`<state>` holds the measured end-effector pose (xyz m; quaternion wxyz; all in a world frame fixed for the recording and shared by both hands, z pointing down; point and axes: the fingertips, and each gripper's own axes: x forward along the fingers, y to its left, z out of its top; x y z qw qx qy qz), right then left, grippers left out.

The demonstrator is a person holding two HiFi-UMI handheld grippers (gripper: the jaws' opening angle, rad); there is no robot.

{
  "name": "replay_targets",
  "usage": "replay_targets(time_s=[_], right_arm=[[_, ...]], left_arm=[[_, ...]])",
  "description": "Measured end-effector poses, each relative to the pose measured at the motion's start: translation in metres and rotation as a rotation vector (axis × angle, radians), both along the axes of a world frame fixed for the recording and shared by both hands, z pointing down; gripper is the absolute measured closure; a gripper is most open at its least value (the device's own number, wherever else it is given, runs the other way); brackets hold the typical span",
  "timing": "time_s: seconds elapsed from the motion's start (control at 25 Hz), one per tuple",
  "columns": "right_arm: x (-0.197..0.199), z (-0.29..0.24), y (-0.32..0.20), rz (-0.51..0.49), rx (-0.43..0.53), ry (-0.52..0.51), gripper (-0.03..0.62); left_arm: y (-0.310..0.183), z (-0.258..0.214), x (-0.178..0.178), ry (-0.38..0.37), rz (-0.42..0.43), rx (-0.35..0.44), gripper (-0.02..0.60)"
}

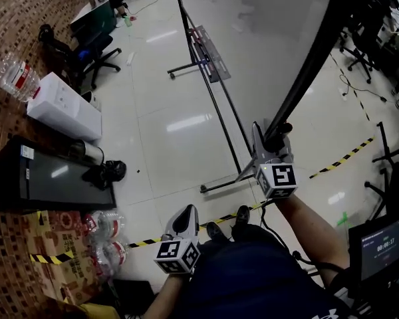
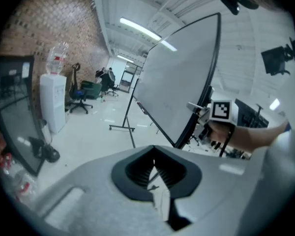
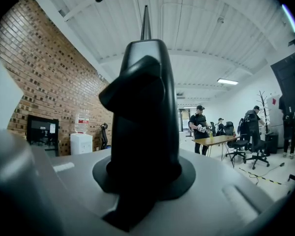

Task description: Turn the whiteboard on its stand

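The big whiteboard (image 1: pixel 266 32) hangs tilted on its wheeled stand (image 1: pixel 219 111), its black-framed edge running down toward me. My right gripper (image 1: pixel 274 136) is shut on the lower end of that black frame; in the right gripper view the frame (image 3: pixel 142 82) fills the space between the jaws. The left gripper view shows the board (image 2: pixel 177 87) from the side, with the right gripper (image 2: pixel 206 113) at its lower corner. My left gripper (image 1: pixel 184 216) hangs low near my body, away from the board, its jaws (image 2: pixel 154 166) shut on nothing.
A water dispenser (image 1: pixel 63 105), a flat screen lying on the floor (image 1: pixel 50 178) and packs of bottles (image 1: pixel 103 234) line the brick wall at left. An office chair (image 1: pixel 86 52) stands beyond. Yellow-black tape (image 1: pixel 342 158) crosses the floor. People stand at a table (image 3: pixel 211 139).
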<state>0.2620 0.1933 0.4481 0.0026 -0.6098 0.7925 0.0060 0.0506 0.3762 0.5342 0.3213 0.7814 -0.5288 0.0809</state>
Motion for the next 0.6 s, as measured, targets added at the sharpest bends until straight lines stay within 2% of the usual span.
replay_targets(time_s=[0.08,0.16,0.28,0.48,0.6], right_arm=[[0.005,-0.003,0.004,0.007,-0.002,-0.002,0.505],[0.005,-0.003,0.011,0.021,-0.012,-0.007,0.503],[0.006,-0.005,0.018,0.032,-0.026,0.002,0.505],[0.012,-0.007,0.038,0.039,-0.035,0.025,0.505],[0.009,0.003,0.044,0.027,-0.026,0.010,0.503]], left_arm=[[0.006,0.012,-0.003,0.092,-0.025,-0.060,0.575],[0.010,0.021,-0.008,0.117,-0.013,-0.079,0.575],[0.010,0.020,-0.012,0.118,0.000,-0.075,0.575],[0.010,0.007,-0.010,0.127,-0.042,-0.069,0.575],[0.011,0.009,-0.009,0.060,-0.076,-0.049,0.575]])
